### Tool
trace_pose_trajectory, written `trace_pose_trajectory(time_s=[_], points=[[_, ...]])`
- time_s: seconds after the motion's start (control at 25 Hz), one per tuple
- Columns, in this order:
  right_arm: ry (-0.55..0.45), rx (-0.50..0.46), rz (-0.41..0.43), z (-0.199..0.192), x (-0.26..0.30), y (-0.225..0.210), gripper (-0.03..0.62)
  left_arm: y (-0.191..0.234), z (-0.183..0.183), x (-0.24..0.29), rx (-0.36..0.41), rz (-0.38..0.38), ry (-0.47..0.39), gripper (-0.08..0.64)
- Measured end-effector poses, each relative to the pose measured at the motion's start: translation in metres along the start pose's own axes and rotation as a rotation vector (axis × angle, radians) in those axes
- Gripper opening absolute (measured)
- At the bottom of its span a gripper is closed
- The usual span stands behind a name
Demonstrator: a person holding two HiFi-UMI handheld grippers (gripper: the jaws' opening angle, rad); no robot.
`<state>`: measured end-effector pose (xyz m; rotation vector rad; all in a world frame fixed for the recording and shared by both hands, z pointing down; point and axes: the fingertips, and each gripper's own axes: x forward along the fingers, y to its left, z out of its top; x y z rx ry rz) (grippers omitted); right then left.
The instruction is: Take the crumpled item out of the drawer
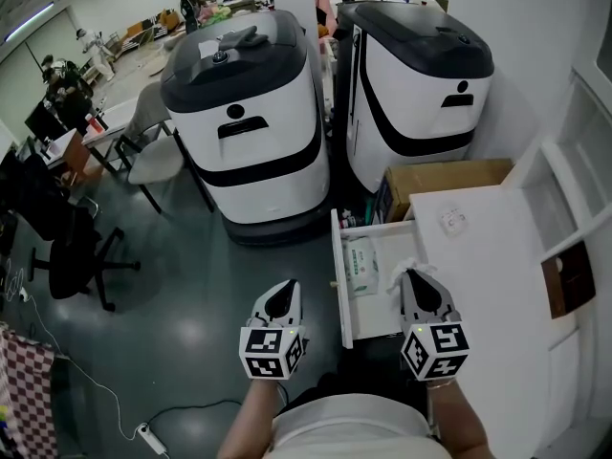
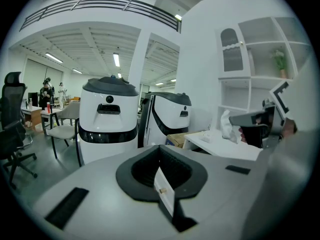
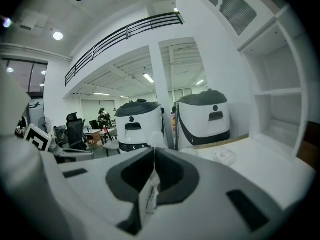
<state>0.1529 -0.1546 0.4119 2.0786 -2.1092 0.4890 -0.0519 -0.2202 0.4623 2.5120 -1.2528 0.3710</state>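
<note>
The white crumpled item [image 1: 398, 274] hangs just above the right side of the open white drawer [image 1: 337, 290], pinched at the tip of my right gripper [image 1: 414, 280]. In the right gripper view the jaws of that gripper [image 3: 154, 152] meet in a thin line, with a pale lump of the crumpled item [image 3: 156, 137] sticking out past them. From the left gripper view, the crumpled item [image 2: 227, 126] shows at the right, held by the right gripper [image 2: 240, 129]. My left gripper [image 1: 278, 299] hovers over the floor left of the drawer, jaws together and holding nothing [image 2: 159, 146].
A flat pack of wipes [image 1: 361, 264] lies in the drawer. The white tabletop [image 1: 488, 256] carries a small clear packet [image 1: 453, 220]. A cardboard box [image 1: 440, 176] and two large white robots [image 1: 251, 113] stand beyond. White shelves [image 1: 574, 189] line the right.
</note>
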Motion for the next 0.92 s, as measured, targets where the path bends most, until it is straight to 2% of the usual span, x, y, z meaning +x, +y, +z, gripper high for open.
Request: trace_pose_trajectory(time_s=[0.92], points=[[0.002, 0.001, -0.012, -0.0007, 0.0038, -0.0030, 0.011, 0.0019, -0.0024, 0.0092, 0.005, -0.006, 0.013, -0.008]])
